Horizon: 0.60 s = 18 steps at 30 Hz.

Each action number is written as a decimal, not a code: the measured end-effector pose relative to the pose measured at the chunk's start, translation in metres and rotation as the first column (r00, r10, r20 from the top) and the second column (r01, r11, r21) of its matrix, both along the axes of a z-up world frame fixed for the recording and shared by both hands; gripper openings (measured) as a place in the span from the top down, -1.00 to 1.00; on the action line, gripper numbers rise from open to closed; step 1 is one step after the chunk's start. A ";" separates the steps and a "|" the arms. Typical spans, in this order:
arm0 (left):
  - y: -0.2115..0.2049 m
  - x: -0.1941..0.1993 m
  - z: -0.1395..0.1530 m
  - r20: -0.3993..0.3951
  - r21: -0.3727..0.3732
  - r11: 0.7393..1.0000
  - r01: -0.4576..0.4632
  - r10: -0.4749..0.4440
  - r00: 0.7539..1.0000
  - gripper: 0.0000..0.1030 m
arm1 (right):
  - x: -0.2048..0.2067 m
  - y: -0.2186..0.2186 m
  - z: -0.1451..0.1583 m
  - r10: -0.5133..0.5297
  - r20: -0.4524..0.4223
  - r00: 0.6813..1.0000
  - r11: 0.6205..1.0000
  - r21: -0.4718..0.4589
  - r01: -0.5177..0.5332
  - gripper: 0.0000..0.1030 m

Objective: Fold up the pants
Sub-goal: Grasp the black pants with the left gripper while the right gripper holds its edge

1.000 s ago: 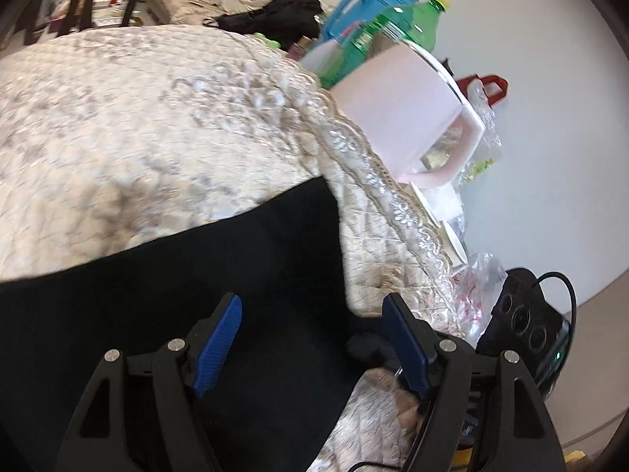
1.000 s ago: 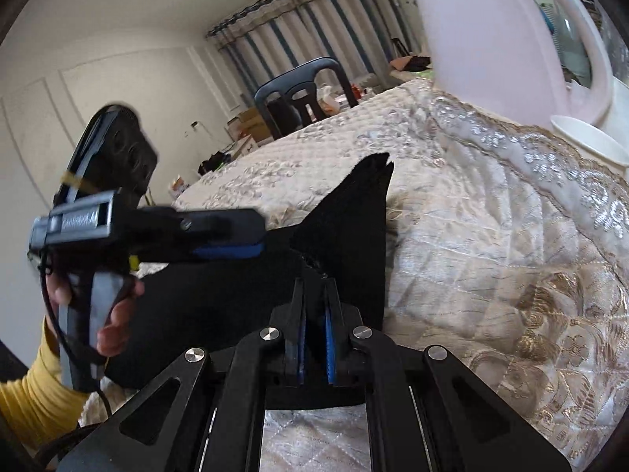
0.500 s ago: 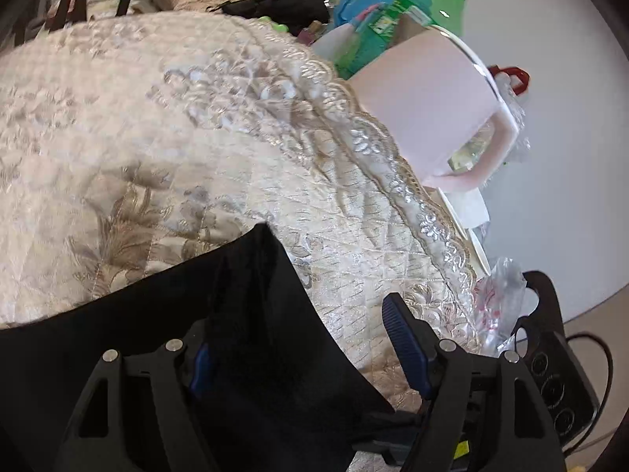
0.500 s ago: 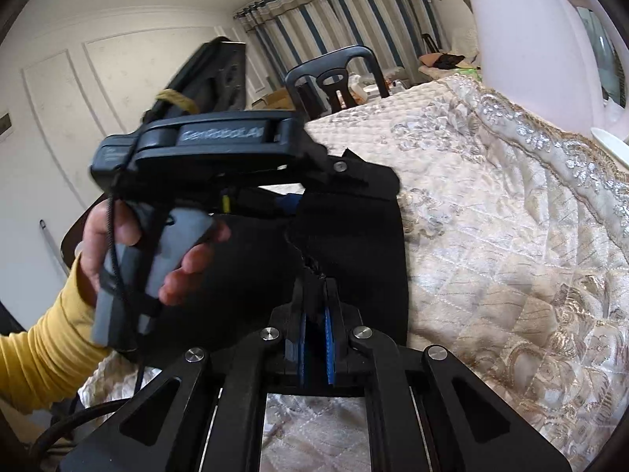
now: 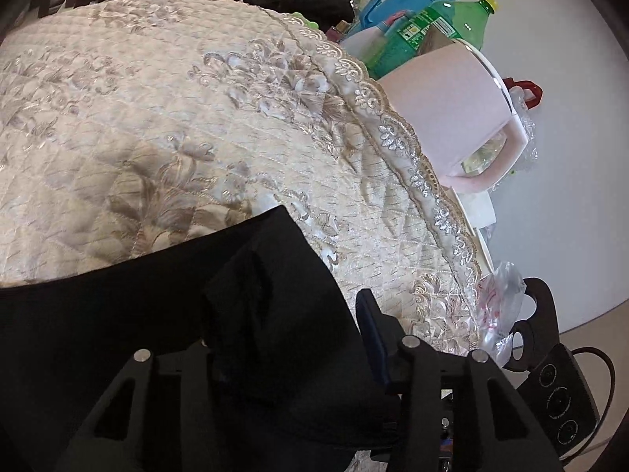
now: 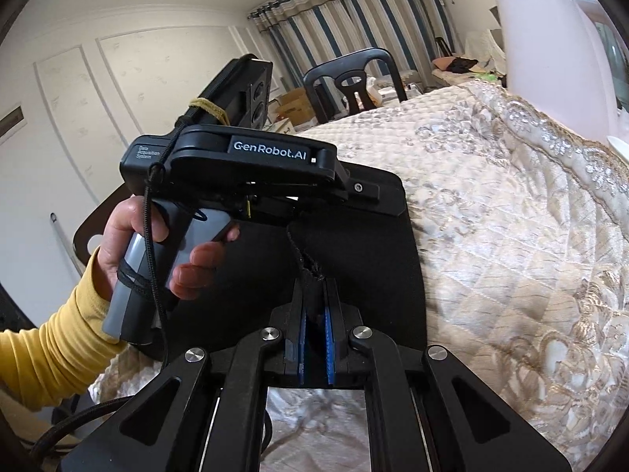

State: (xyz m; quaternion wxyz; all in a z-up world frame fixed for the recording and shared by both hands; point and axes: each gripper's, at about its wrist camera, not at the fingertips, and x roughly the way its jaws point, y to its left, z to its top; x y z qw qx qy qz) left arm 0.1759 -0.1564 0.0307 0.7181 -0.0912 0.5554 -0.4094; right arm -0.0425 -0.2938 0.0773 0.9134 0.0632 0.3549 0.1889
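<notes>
The black pants (image 5: 118, 314) lay near the quilt's (image 5: 157, 118) edge; the left gripper's (image 5: 287, 314) jaws were closing around a raised fold, while the right gripper (image 6: 314, 310) pinched another bunch tight.

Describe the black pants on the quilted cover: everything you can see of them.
The black pants are plain, matte, soft cloth, lying mostly flat on the cream quilted cover, with one edge lifted into a bunched fold. The right gripper is shut on that fold. The left gripper straddles a raised corner, jaws closing with cloth between them. No pockets or waistband are discernible.
</notes>
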 end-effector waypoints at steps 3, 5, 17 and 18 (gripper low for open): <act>0.009 -0.001 0.001 0.014 0.004 1.000 -0.014 0.014 1.000 0.35 | 0.001 0.007 0.002 0.013 0.006 1.000 1.000 -0.007 -0.013 0.87; 0.016 -0.003 0.003 0.022 -0.002 1.000 -0.023 0.023 0.999 0.56 | -0.001 0.013 0.004 0.022 0.010 1.000 1.000 -0.012 -0.022 0.87; 0.066 -0.008 0.015 0.045 -0.073 0.993 -0.096 0.100 0.994 0.75 | 0.003 0.041 0.012 0.083 0.031 0.996 0.996 -0.023 -0.083 0.87; 0.070 -0.008 0.016 0.046 -0.075 0.992 -0.105 0.109 0.993 0.75 | 0.005 0.043 0.012 0.087 0.032 0.996 0.996 -0.022 -0.086 0.87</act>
